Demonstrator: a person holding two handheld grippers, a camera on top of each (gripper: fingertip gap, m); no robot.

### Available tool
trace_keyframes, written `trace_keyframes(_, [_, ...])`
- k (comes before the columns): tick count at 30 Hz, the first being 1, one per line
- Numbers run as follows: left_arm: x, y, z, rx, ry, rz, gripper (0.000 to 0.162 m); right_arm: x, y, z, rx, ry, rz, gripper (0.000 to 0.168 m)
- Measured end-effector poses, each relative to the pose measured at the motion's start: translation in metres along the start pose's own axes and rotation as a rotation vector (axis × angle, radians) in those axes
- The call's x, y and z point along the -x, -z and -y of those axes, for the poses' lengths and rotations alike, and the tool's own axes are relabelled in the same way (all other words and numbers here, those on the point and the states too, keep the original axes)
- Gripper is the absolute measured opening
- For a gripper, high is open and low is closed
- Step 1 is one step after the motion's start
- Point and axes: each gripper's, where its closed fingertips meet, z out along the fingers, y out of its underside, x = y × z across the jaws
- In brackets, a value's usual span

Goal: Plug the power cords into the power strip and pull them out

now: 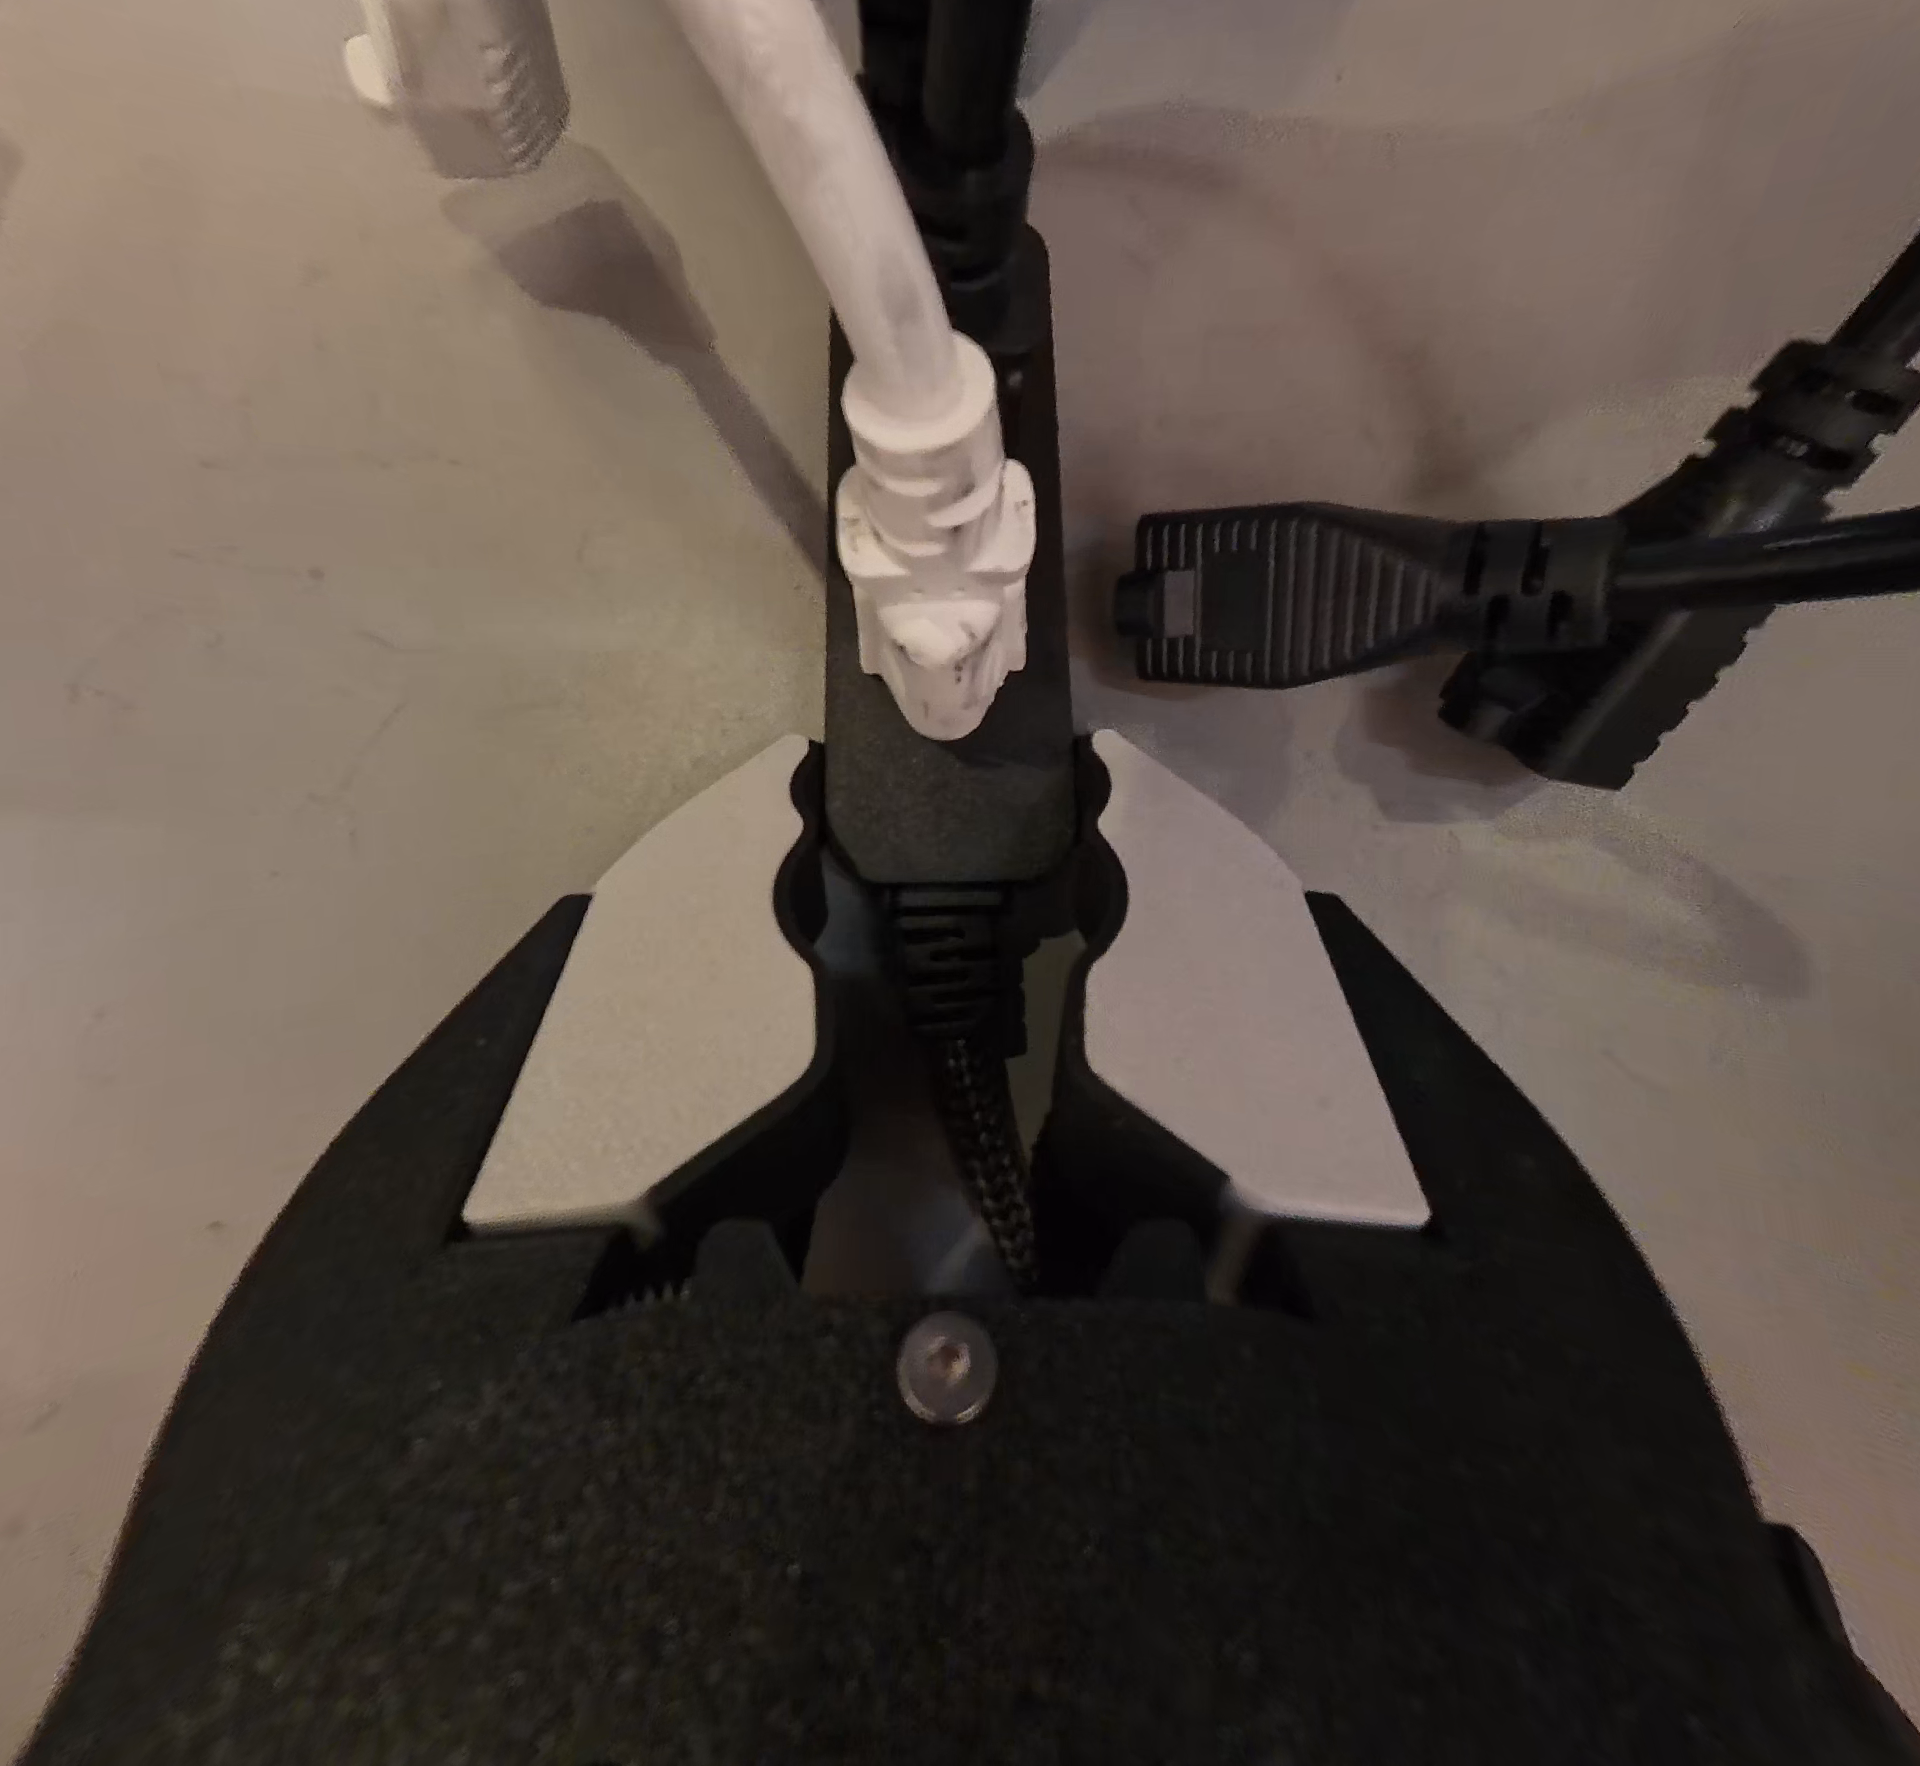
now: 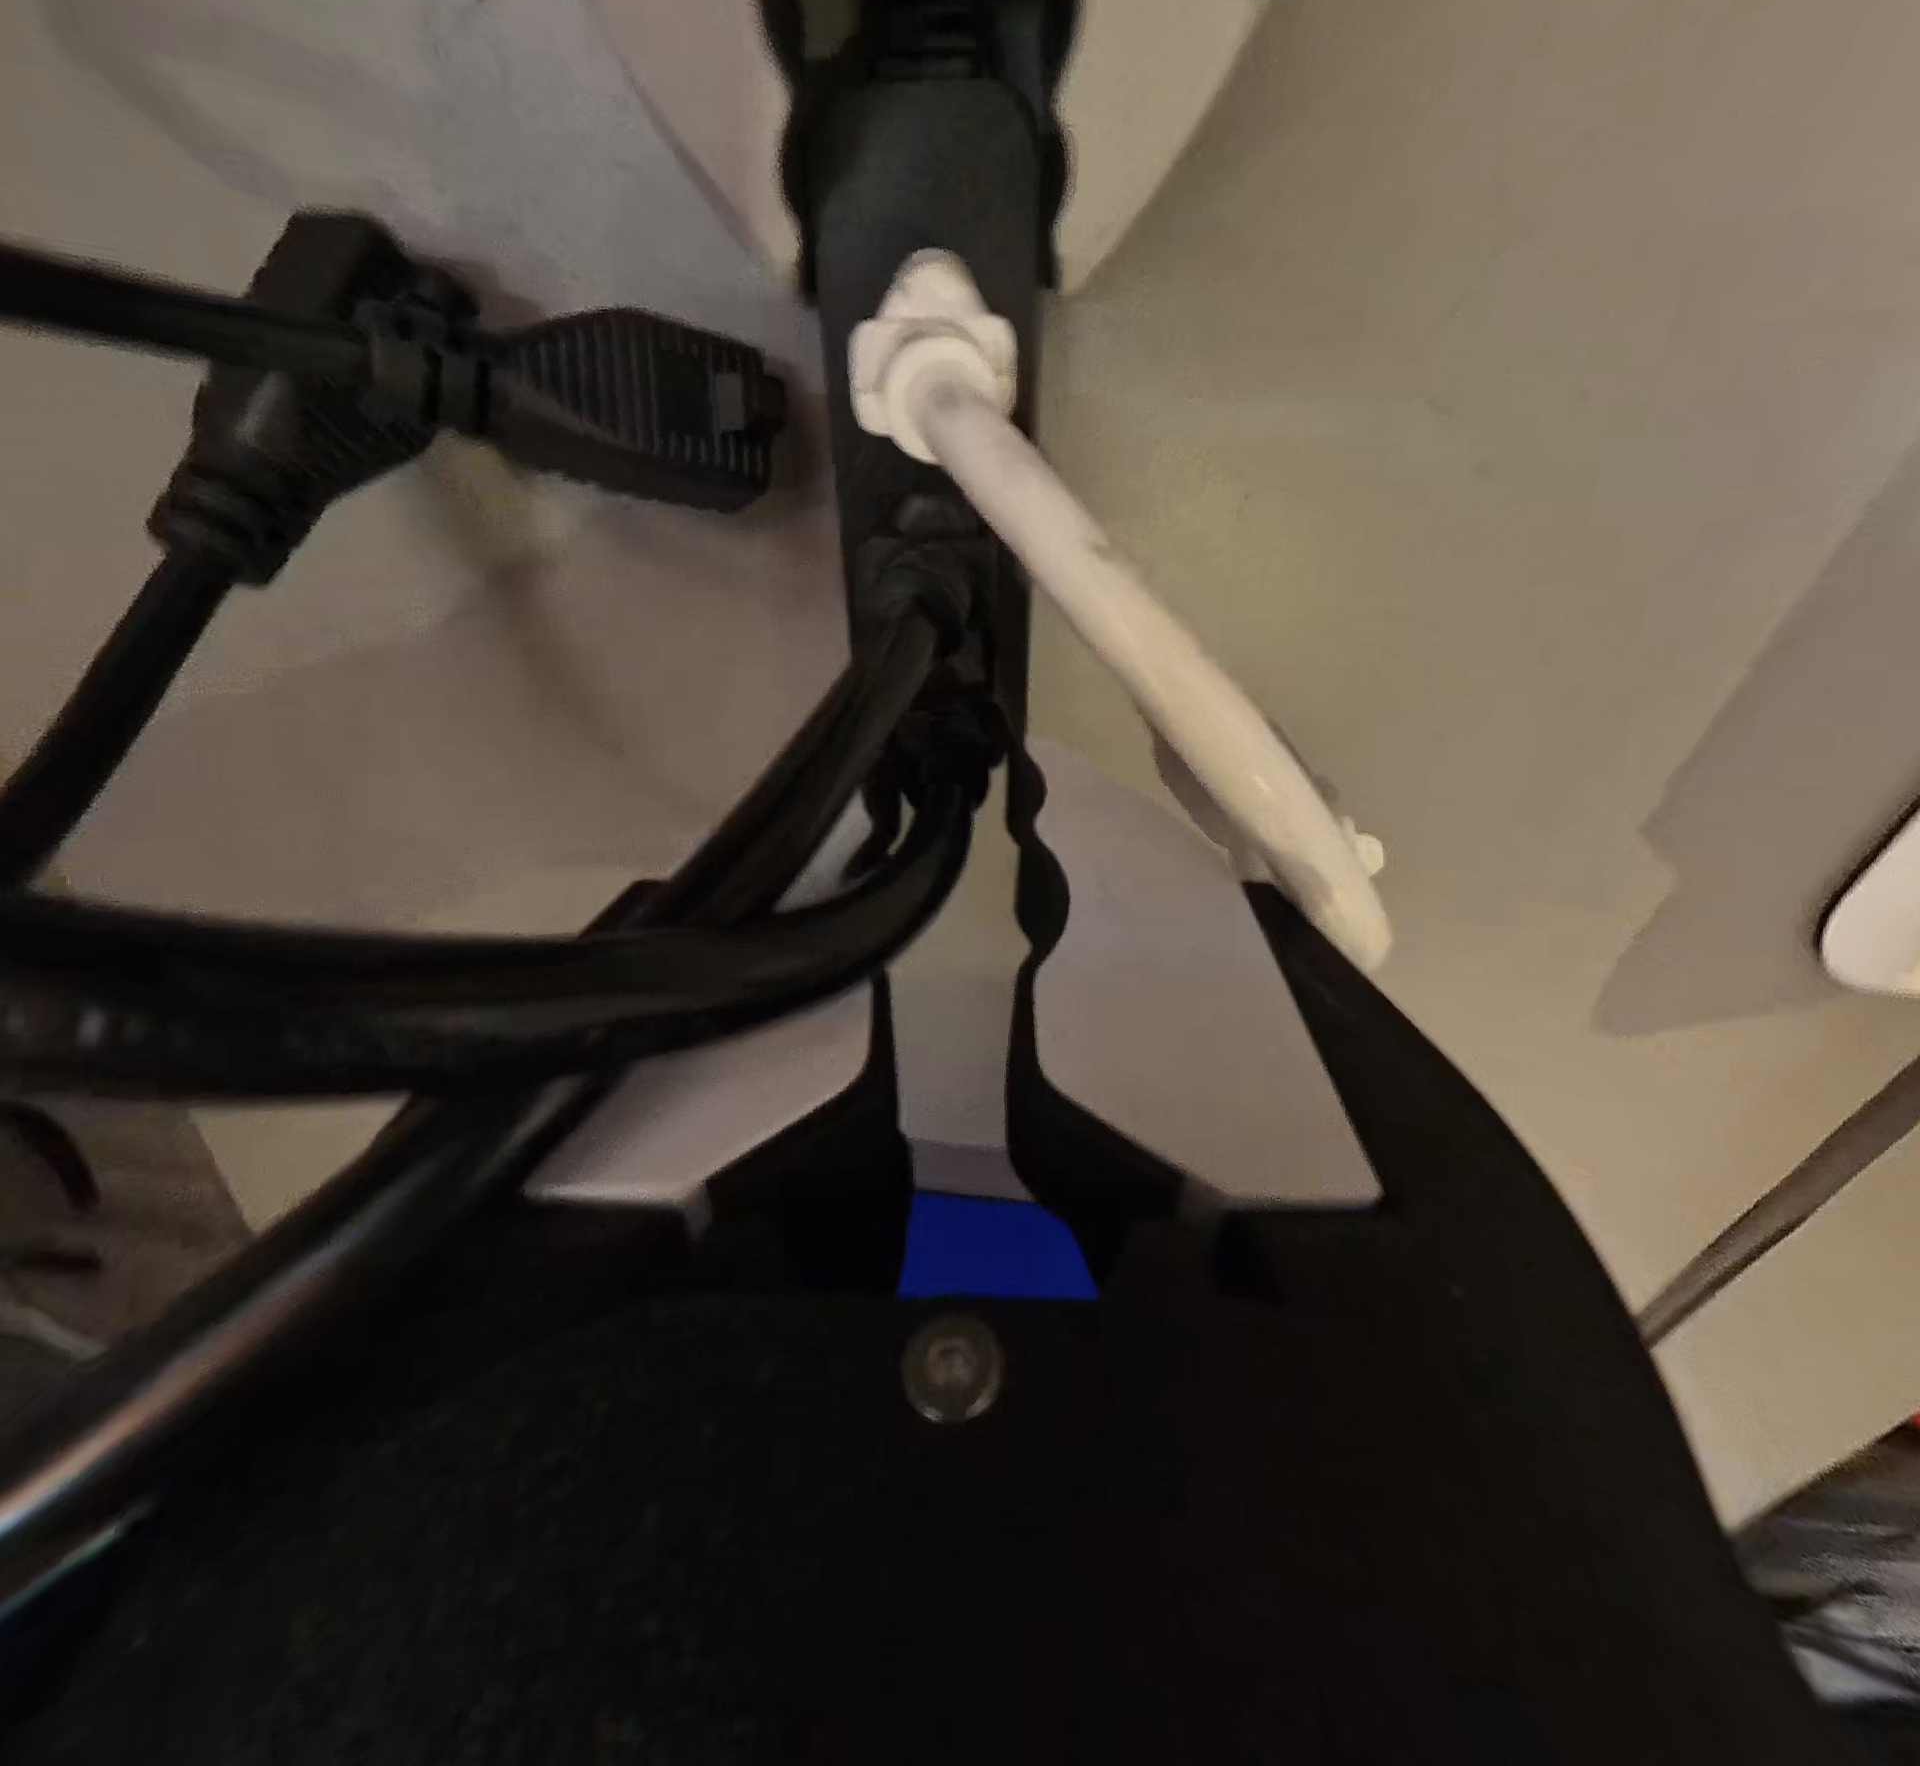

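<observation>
While its fingers clamp the near end of the black power strip point(image 1: 940, 781), the left gripper point(image 1: 943, 869) points to twelve o'clock; a white plug point(image 1: 935, 563) sits in the strip, and loose black plugs point(image 1: 1288, 599) lie at three o'clock on the pale table point(image 1: 364, 677). From the strip's other end, the right gripper point(image 2: 961, 843) appears to pinch black cords point(image 2: 914, 698), though blur leaves that unclear.

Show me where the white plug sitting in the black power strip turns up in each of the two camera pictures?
Left wrist view: white plug at centre, standing in the power strip, just beyond the left gripper.
Right wrist view: white plug above centre, on the strip's far half.
Shared landmark: the ribbed black plug lying loose beside the strip.
</observation>
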Motion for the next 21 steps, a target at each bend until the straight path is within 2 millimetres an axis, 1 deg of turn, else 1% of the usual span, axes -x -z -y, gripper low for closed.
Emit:
trace_keyframes(2, [0.0,0.0,0.0,-0.002,0.0,0.005,0.044,0.0,0.011,0.001,-0.15,-0.123,-0.033,0.021])
trace_keyframes(3, [0.0,0.0,0.0,-0.002,0.002,0.009,0.044,-0.001,0.019,-0.003,-0.212,-0.176,-0.071,0.02])
trace_keyframes(4, [0.0,0.0,0.0,-0.002,0.003,0.014,0.044,-0.001,0.029,-0.012,-0.255,-0.223,-0.122,0.021])
trace_keyframes(5, [0.0,0.0,0.0,0.0,0.0,0.02,0.044,0.001,0.039,-0.021,-0.296,-0.283,-0.164,0.024])
trace_keyframes(7, [0.001,0.0,0.0,0.003,-0.021,0.039,0.045,0.017,0.059,-0.03,-0.415,-0.401,-0.201,0.03])
trace_keyframes(8, [0.003,0.0,0.001,0.001,-0.036,0.058,0.05,0.026,0.066,-0.033,-0.465,-0.445,-0.239,0.031])
trace_keyframes(10, [0.006,0.004,0.002,0.01,-0.05,0.086,0.057,0.038,0.071,-0.043,-0.496,-0.51,-0.376,0.032])
trace_keyframes(11, [0.005,0.008,0.003,0.017,-0.043,0.089,0.057,0.041,0.07,-0.05,-0.5,-0.543,-0.464,0.031])
trace_keyframes(13, [0.001,0.021,0.011,0.005,-0.012,0.091,0.057,0.05,0.061,-0.055,-0.556,-0.588,-0.554,0.031])
trace_keyframes(15, [-0.004,0.042,0.021,-0.017,0.036,0.128,0.057,0.059,0.045,-0.052,-0.677,-0.694,-0.546,0.031])
trace_keyframes(17, [-0.012,0.066,0.031,-0.068,0.12,0.194,0.052,0.069,0.029,-0.043,-0.816,-0.791,-0.491,0.038])
trace_keyframes(19, [-0.022,0.088,0.03,-0.102,0.265,0.302,0.049,0.078,0.02,-0.039,-0.914,-0.83,-0.506,0.038])
trace_keyframes(21, [-0.042,0.103,0.022,-0.15,0.399,0.401,0.046,0.09,0.013,-0.04,-0.986,-0.872,-0.525,0.037])
